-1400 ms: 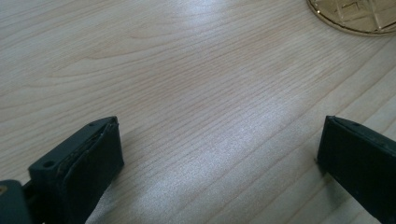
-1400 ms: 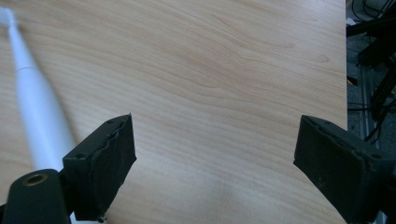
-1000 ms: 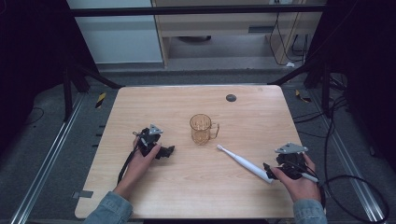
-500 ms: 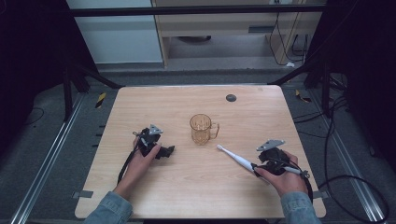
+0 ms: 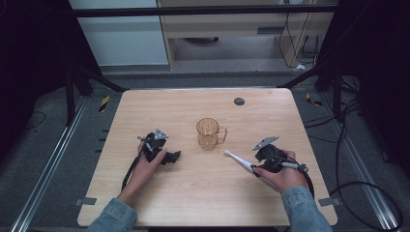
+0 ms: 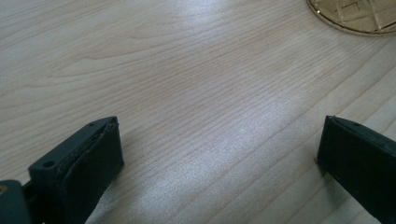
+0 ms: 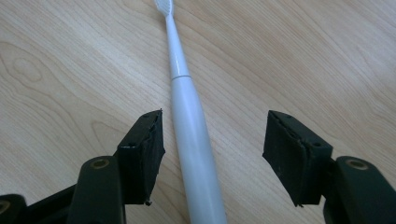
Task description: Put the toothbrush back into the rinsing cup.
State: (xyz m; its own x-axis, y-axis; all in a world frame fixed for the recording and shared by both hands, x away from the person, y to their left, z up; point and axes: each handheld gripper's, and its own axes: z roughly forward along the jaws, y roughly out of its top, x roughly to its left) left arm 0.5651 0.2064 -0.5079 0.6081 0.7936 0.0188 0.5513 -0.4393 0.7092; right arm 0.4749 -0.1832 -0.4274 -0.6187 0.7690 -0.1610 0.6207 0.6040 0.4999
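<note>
White and slim, the electric toothbrush [image 7: 191,140] is lying flat on the pale wooden worktop [image 5: 203,193], toward its right side, with the bristle head pointing away toward the amber glass mug [image 5: 209,134] and stopping a little short of it. The right gripper [image 7: 212,144] is straddling the handle: its two black fingers [image 7: 142,154] are standing on either side of the handle, about half open, and they have just been closing in around it. The pad on the left of the right gripper view is sitting just beside the handle, while the other is standing clear with bare wood between, so nothing is being squeezed yet. In the high view the right gripper [image 5: 258,164] is resting low over the handle end, the person's hand wrapped around its body.

The mug is standing upright near the middle of the worktop, its handle turned to the right. Well apart on the left, the left gripper [image 5: 175,156] is sitting low at the wood with its fingers [image 6: 93,158] spread wide and nothing between them, aimed toward the mug, whose base [image 6: 357,16] is showing at the top corner of the left gripper view. A small dark disc [image 5: 239,101] is lying near the far edge
</note>
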